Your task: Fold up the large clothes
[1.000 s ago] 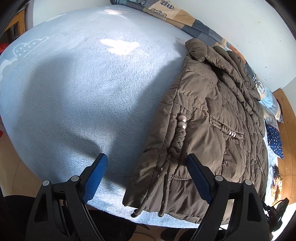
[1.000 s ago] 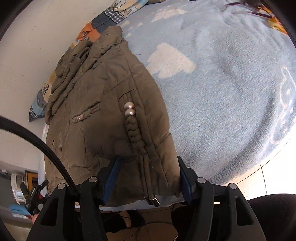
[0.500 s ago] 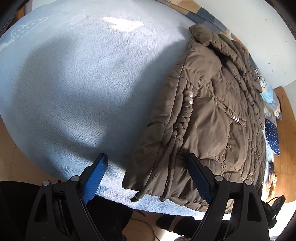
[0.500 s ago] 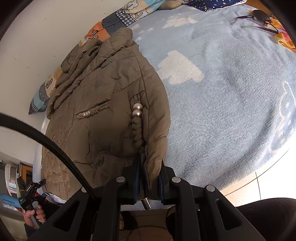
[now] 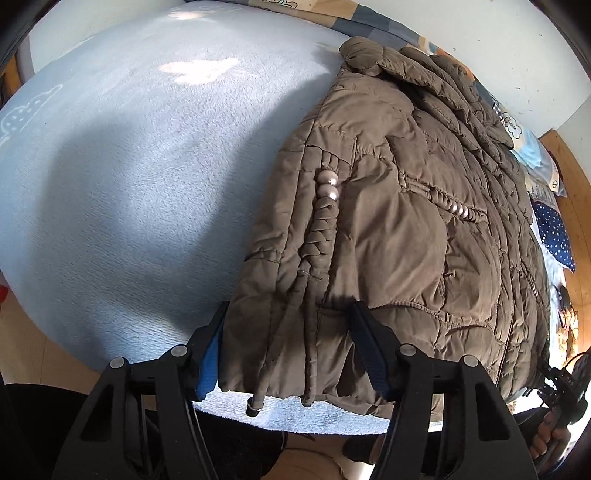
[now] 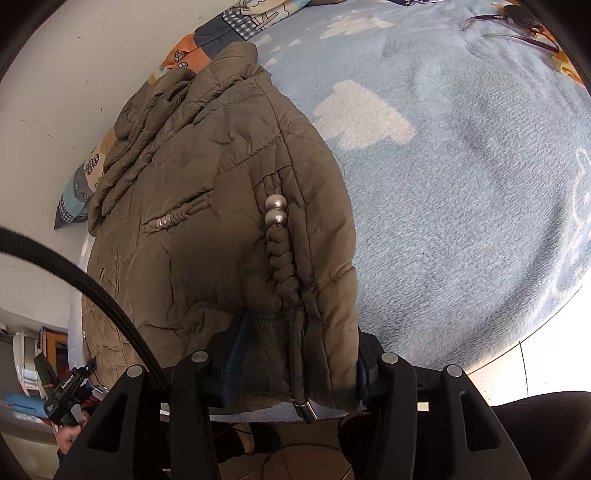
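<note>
Both grippers have shifted on the jacket hem: the left gripper (image 5: 291,347) has moved in from the bare blanket and its jaws have just been closing, now about half open astride the hem corner, pads beside the fabric; can't tell if they press it. The right gripper (image 6: 295,363), pinched tight on the hem half a sec ago, has just been opening; jaws now roughly half apart w/ the hem between them, grip not clear.

Brown puffer jacket (image 5: 406,206) lies folded on the light blue blanket (image 5: 147,166), hem at the near bed edge, collar toward the wall.

Left view alone shows the drawstring's two ends (image 5: 255,402) and a hand (image 5: 550,435) low right. Right view alone shows glasses (image 6: 513,26) far off on the blanket (image 6: 461,184), plus a black cable (image 6: 74,273).
</note>
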Demonstrator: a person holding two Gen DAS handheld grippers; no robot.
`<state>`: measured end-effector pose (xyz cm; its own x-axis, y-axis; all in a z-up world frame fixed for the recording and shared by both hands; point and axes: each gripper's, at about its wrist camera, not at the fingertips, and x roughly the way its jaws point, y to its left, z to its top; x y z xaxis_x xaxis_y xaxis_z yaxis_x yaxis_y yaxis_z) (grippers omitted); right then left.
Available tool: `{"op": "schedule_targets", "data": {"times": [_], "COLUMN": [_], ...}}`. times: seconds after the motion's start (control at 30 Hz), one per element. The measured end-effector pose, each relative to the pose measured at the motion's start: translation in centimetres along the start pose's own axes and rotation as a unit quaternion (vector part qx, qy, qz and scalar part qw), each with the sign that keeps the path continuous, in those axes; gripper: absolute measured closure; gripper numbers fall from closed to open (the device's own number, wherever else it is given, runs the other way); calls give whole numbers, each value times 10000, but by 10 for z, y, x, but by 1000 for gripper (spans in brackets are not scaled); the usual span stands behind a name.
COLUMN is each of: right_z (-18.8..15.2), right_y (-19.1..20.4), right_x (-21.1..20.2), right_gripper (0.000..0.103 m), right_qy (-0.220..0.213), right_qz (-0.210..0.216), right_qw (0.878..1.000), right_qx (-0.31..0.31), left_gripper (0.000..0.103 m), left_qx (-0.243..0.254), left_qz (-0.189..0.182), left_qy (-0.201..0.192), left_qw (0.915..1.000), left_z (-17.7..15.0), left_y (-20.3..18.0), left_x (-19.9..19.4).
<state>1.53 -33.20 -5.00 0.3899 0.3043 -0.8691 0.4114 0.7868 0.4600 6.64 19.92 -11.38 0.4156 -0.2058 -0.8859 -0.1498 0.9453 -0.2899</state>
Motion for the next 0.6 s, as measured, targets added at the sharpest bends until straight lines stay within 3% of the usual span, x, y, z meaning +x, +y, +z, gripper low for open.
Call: {"op": "schedule_targets", "data": {"times": [0.03, 0.07, 0.17, 0.6], "right_z": [0, -1, -3, -5], "right_y": [1, 3, 14, 24], "right_x": [0, -1, -5, 4], "right_gripper": [53, 65, 85, 86], "right_qy": [1, -27, -155, -157], "right_qz": [30, 18, -80, -410], "right_qw": [10000, 9999, 9992, 9969], "right_qx": [-42, -100, -371, -656], "left_gripper": [40, 39, 39, 28], "left_qx": [11, 18, 44, 163], "left_qz": [15, 40, 102, 406], "left_qy": [-5, -16, -58, -96], "left_qw": [10000, 10000, 9999, 9990], "left_z": [0, -1, -3, -5], "left_y": [0, -1, -3, -10], "left_x": [1, 1, 1, 7]}}
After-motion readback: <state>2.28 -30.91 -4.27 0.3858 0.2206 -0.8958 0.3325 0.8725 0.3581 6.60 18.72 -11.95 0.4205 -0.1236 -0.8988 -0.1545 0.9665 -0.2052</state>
